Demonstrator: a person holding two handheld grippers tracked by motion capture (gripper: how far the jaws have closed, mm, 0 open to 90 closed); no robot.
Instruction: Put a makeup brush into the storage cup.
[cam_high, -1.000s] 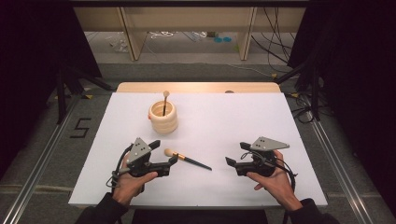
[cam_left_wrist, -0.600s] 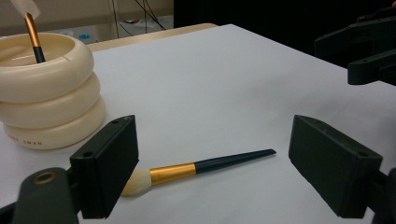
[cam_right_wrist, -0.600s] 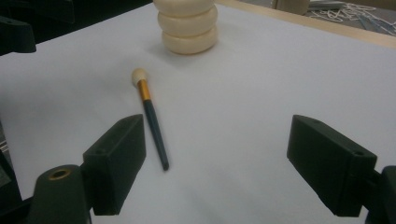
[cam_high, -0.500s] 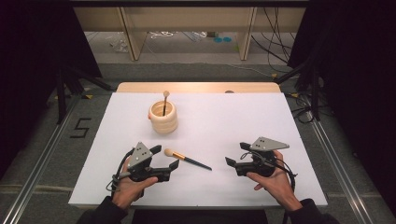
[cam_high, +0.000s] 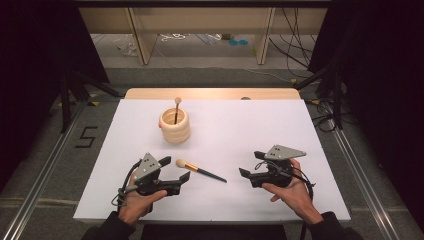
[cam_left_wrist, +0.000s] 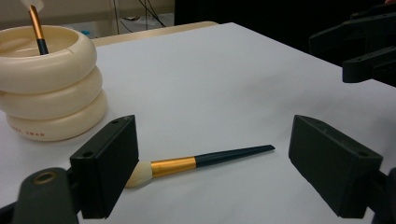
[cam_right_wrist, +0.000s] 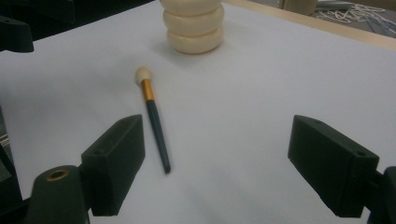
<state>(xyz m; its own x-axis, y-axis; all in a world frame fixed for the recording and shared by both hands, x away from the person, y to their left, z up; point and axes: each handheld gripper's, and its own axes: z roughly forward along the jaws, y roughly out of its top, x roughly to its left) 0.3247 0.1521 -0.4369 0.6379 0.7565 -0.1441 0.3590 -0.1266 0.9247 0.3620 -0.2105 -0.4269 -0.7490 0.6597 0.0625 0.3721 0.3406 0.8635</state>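
Note:
A makeup brush (cam_high: 200, 171) with a pale tuft, gold ferrule and dark handle lies flat on the white table top (cam_high: 240, 125). My left gripper (cam_high: 179, 182) is open just short of the tuft. In the left gripper view the brush (cam_left_wrist: 205, 161) lies beyond the open left gripper (cam_left_wrist: 215, 140), untouched. My right gripper (cam_high: 246, 176) is open to the right of the handle tip, with the brush (cam_right_wrist: 154, 119) ahead near its left jaw. A cream ringed holder (cam_high: 175, 126) stands farther back with a second brush (cam_high: 177, 107) upright in it.
A wooden strip (cam_high: 210, 93) borders the table's far edge. Beyond it are shelf legs and cables on the floor (cam_high: 200, 45). A "5" mark (cam_high: 86, 136) is on the floor at left. Black stands flank both sides.
My left gripper has drawn back a little toward the near edge, away from the brush tuft. The brush and the right gripper have stayed put.

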